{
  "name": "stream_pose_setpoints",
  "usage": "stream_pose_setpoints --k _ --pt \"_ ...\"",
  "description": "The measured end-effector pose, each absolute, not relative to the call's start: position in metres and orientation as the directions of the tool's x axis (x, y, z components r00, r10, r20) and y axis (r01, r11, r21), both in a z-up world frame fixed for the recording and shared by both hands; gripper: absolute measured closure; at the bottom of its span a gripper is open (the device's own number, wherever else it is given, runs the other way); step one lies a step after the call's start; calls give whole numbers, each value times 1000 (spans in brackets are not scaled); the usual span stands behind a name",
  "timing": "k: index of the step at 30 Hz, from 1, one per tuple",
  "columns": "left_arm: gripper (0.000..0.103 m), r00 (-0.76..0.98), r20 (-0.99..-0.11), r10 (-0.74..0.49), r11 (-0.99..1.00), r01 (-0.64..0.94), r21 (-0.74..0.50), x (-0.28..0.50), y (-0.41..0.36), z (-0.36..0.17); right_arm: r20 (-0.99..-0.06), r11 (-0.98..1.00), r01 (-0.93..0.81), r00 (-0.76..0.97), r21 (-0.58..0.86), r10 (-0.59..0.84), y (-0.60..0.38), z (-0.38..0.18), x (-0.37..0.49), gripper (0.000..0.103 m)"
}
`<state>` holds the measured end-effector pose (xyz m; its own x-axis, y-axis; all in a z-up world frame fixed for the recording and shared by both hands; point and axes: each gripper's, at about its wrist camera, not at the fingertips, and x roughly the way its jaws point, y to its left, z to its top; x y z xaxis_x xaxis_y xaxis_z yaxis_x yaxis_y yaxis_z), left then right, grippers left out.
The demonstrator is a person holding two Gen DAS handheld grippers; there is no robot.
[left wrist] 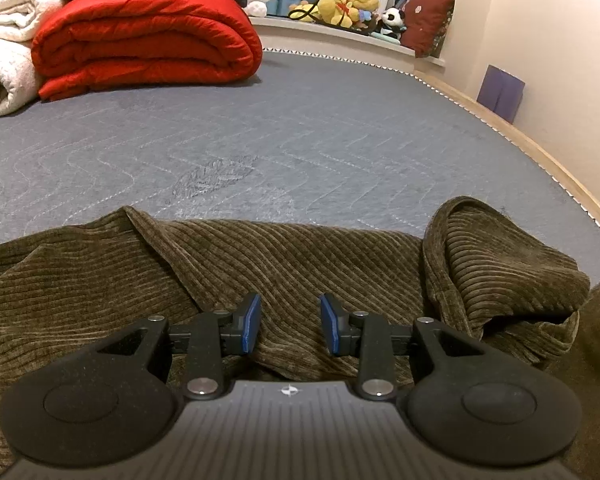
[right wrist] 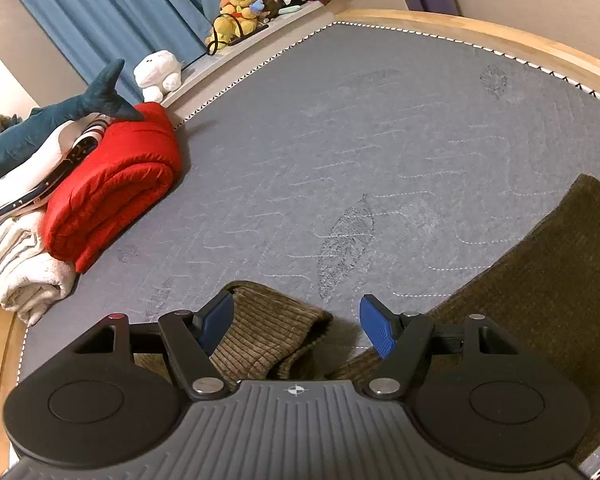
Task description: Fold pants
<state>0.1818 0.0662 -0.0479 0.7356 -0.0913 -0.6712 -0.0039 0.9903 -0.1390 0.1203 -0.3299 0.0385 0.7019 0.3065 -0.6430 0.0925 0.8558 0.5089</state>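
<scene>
Olive-brown corduroy pants (left wrist: 300, 256) lie rumpled on the near part of a grey quilted mattress (left wrist: 300, 128), with one end folded up into a hump (left wrist: 500, 256) at the right. My left gripper (left wrist: 288, 322) hovers just over the cloth with its blue pads (left wrist: 250, 324) apart and nothing pinched between them. In the right wrist view a bunched end of the pants (right wrist: 268, 332) lies by the left finger, and a flat stretch (right wrist: 548, 280) runs off to the right. My right gripper (right wrist: 296, 324) stands wide open over the bunched end and bare mattress (right wrist: 340, 140).
A folded red quilt (left wrist: 148, 36) and white blankets (left wrist: 4, 40) are stacked at the far left of the bed. Plush toys (left wrist: 348, 2) sit on a ledge by blue curtains. A wooden bed frame (left wrist: 540, 152) borders the mattress on the right. A blue shark plush (right wrist: 40, 132) lies on the stack.
</scene>
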Motion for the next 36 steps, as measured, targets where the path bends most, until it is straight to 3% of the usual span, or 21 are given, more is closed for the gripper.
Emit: stream_pose_setpoints --k 36 --pt "66 728 -678 -97 991 6 -136 183 62 -49 -636 857 86 708 508 307 -332 43 120 31"
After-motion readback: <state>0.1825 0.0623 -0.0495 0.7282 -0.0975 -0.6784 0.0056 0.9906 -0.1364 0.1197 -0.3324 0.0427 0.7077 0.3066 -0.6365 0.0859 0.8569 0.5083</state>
